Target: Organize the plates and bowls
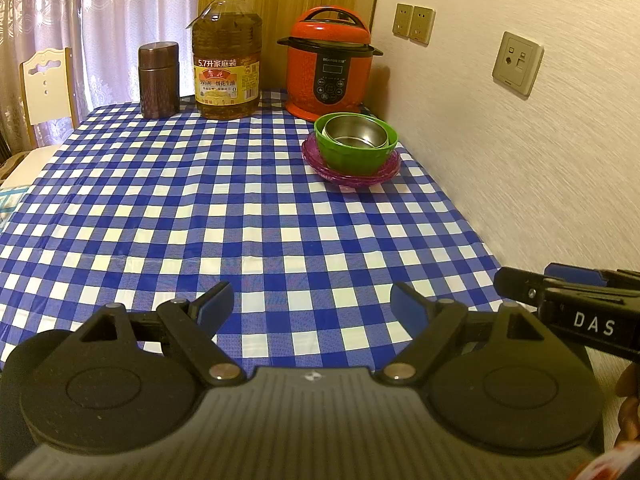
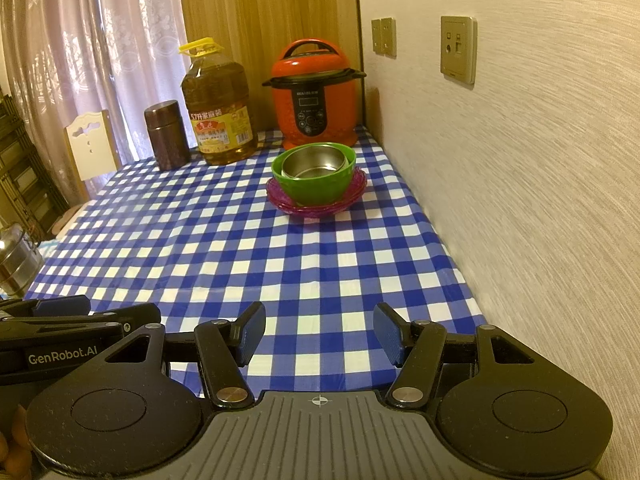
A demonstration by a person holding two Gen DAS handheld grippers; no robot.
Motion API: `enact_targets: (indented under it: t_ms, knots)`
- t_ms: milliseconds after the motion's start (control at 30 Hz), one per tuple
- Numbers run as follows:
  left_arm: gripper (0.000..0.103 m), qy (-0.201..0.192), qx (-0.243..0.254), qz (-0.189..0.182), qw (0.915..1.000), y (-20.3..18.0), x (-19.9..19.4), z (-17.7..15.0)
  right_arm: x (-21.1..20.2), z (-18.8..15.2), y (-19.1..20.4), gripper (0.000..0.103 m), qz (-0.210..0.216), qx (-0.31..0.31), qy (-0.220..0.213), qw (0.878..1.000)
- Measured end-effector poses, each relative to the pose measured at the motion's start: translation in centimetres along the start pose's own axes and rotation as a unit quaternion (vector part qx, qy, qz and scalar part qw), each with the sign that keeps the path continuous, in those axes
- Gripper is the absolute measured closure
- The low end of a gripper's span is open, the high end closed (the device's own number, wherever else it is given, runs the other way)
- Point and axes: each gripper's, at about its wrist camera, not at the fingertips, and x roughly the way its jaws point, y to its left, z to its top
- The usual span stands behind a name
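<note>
Dishes: a steel bowl (image 2: 314, 165) is sitting inside a green bowl (image 2: 316, 188), which is resting on purple plates (image 2: 352, 196), all in one stack.
Stack place: it is standing on the checked desk (image 2: 248, 264) at about 1 o'clock from both tools, near the wall (image 2: 520, 184) and just in front of the red cooker (image 2: 314, 96).
Progress: judging by the pictures, the sorting is looking finished; no loose plate or bowl is showing elsewhere on the desk.
Left to do: seemingly nothing, unless dishes are lying outside the views.
Left tool (image 1: 312, 304): its jaws are standing spread wide, pinching nothing, hovering over bare cloth well apart from the stack.
Right tool (image 2: 320, 334): its jaws are also standing apart with nothing between them, just beside the left one at the near edge.
Bystanders: an oil bottle (image 2: 218, 108) and a brown canister (image 2: 166, 136) are standing at 11 o'clock, untouched.
</note>
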Motion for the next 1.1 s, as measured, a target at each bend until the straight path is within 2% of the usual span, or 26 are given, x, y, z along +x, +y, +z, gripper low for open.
enact_targets:
  t_ms: [1100]
  knots:
    - [0.019, -0.009, -0.002, -0.003, 1.0, -0.49, -0.11, -0.04, 0.03, -0.24, -0.38, 0.043, -0.001, 0.001, 0.002, 1.0]
